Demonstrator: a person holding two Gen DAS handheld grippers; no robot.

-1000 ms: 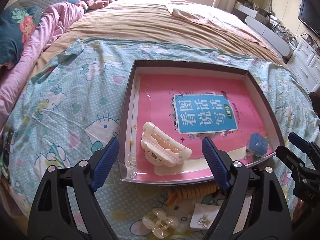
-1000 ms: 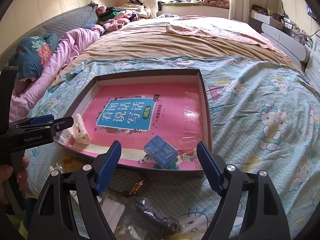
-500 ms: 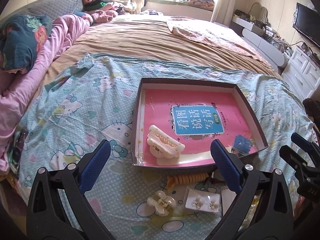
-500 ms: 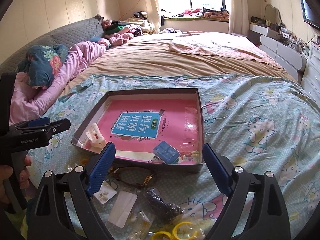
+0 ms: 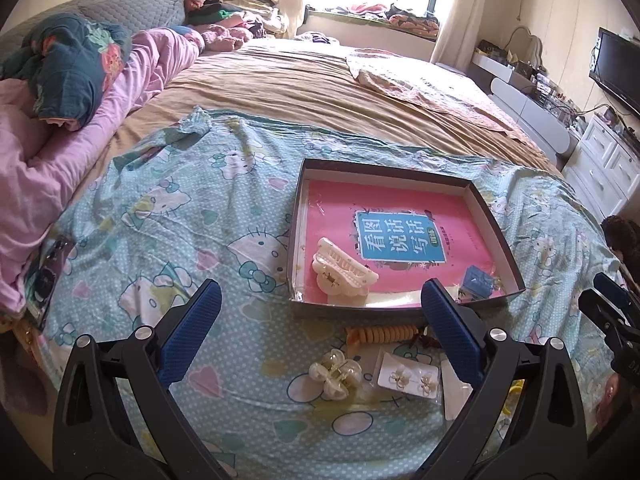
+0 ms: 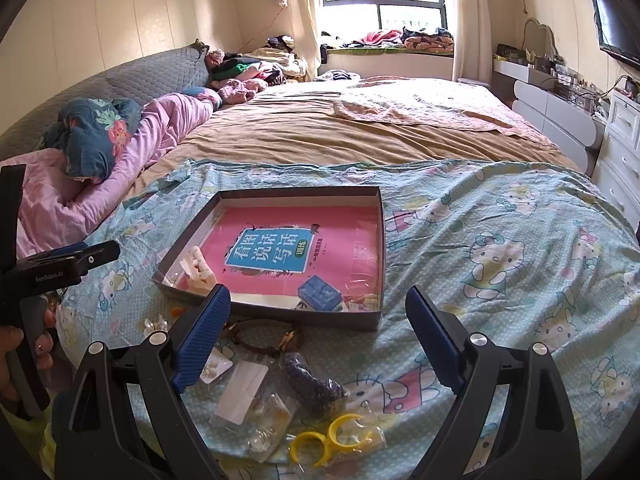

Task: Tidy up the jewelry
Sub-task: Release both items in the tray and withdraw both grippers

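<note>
A dark shallow tray (image 5: 400, 174) (image 6: 296, 194) lies on the bed with a pink book flat inside it. A cream hair claw (image 5: 344, 272) (image 6: 198, 270) sits in its near left corner and a small blue box (image 5: 478, 282) (image 6: 320, 292) in its near right corner. My left gripper (image 5: 320, 292) hovers open and empty, back from the tray's near edge. My right gripper (image 6: 318, 296) is also open and empty. On the sheet before the tray lie an orange coil tie (image 5: 380, 334), a clear small claw (image 5: 336, 372), an earring card (image 5: 410, 376), a watch (image 6: 264, 336) and yellow rings (image 6: 328, 438).
The tray rests on a cartoon-print blue sheet (image 5: 180, 240) over a tan bed. Pink and dark bedding (image 6: 92, 144) is piled at the left. White drawers (image 6: 624, 152) and a TV stand at the right. A hand (image 6: 16, 352) holds the left gripper's handle.
Both grippers have drawn back and up from the tray, and their jaws stand wider. The cream claw and blue box stay in the tray. More loose items show on the sheet.
</note>
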